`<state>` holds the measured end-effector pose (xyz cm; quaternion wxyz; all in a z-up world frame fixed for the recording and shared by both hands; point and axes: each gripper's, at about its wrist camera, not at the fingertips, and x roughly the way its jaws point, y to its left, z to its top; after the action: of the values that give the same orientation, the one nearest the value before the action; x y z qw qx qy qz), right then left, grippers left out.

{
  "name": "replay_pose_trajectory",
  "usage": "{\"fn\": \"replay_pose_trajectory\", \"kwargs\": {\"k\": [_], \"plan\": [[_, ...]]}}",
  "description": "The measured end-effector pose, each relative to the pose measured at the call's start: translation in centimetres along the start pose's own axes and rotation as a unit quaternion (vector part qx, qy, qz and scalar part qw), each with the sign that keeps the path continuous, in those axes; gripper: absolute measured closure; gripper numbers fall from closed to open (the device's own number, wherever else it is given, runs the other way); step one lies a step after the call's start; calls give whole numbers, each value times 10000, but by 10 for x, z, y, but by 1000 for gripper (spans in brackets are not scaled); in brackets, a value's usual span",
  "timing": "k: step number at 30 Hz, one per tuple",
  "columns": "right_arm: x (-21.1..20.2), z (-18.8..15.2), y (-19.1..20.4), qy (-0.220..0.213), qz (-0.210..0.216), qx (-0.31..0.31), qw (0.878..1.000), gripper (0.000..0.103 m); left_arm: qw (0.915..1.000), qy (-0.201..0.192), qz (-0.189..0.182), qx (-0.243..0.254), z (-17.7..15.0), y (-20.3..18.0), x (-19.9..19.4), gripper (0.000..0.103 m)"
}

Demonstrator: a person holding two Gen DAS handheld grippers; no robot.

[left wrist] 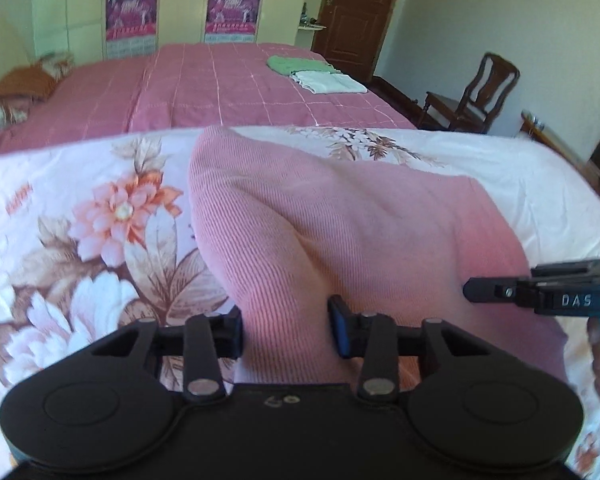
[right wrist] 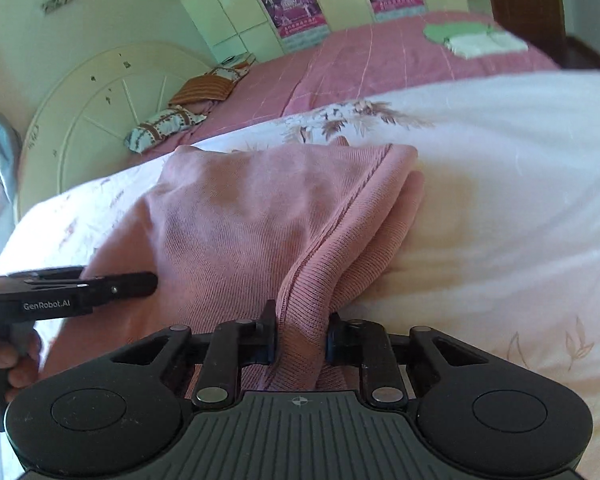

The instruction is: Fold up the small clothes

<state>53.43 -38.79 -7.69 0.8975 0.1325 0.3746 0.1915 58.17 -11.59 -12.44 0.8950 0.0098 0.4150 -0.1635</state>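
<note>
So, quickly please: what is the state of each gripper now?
Left gripper: closed on the pink garment.
Right gripper: closed on a bunched edge of the same garment.

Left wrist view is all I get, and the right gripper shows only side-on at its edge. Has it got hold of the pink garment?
Observer: Yes. The right gripper is pinched on a bunched, seamed edge of the pink garment.
Operator: Is that edge a single layer?
Observer: No. A second fold of the garment sticks out beneath the seam, lying on the white sheet.
Operator: What's past the pillows, off my left?
Observer: A round cream headboard.
</note>
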Motion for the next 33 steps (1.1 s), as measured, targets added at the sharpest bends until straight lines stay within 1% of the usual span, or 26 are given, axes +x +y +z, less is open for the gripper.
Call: {"fn": "replay_pose_trajectory", "kwargs": {"k": [3,9,11,14,19,23,26,29,33], "plan": [[-9,-10,17,-229,-243,-197,9992,83,9996,-120,111,219,3,-10,-13,70],[-27,-3,49,-503,-280,-384,9976,84,9973,-416,128,595,5,-25,-45,71],[-32,-2,64,-555,-352,-548,9963,84,9966,-514,124,636,5,-24,-57,71],[-37,0,89,-636,-394,-722,9946,83,9955,-679,131,650,5,-11,-78,71],[-37,1,147,-735,-405,-997,9915,83,9949,-826,131,569,-3,35,-111,71],[-19,-2,203,-720,-378,-1175,9897,83,9952,-836,231,454,-20,86,-141,71],[3,-9,251,-674,-267,-1216,9899,83,9956,-744,390,411,-37,130,-163,71],[35,-15,299,-588,-104,-1277,9900,83,9960,-591,566,358,-52,174,-182,71],[83,-32,354,-371,170,-1264,9911,83,9963,-345,735,267,-76,224,-194,71]]}}
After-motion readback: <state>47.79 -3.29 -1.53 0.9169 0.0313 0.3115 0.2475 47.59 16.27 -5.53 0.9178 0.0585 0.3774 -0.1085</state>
